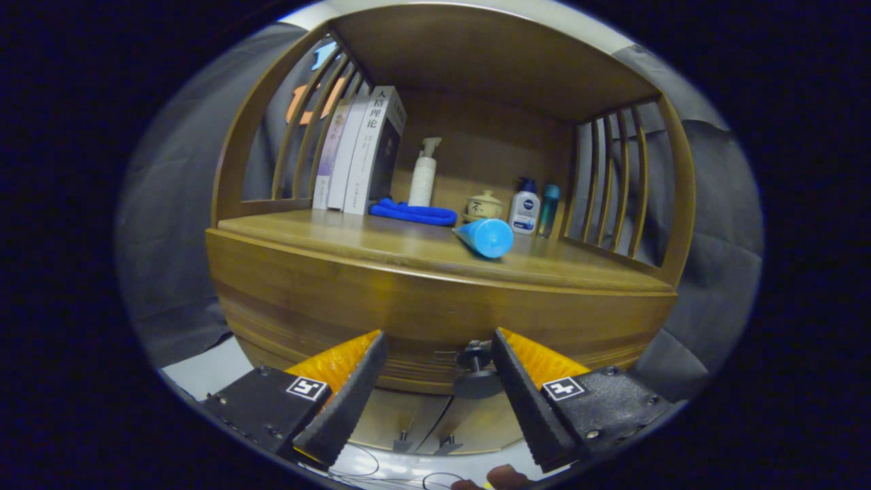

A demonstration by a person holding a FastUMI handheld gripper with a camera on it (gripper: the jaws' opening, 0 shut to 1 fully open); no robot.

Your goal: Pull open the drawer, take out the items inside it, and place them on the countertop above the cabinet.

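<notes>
The cabinet (422,299) is brown wood. A bright blue tube (485,237) and a dark blue cloth (413,213) lie on it. The pump bottle (424,173) is white.

Hand-held gripper (435,381): two wedge-shaped fingers on black screwed mounts with square coded markers.

On the counter (354,235), books (357,153) are stood at the left, a cloth (414,213) beside them, a pump bottle (423,173) behind; a tube (484,236) is laid right of the cloth, before what may be a lidded jar (484,205).
</notes>
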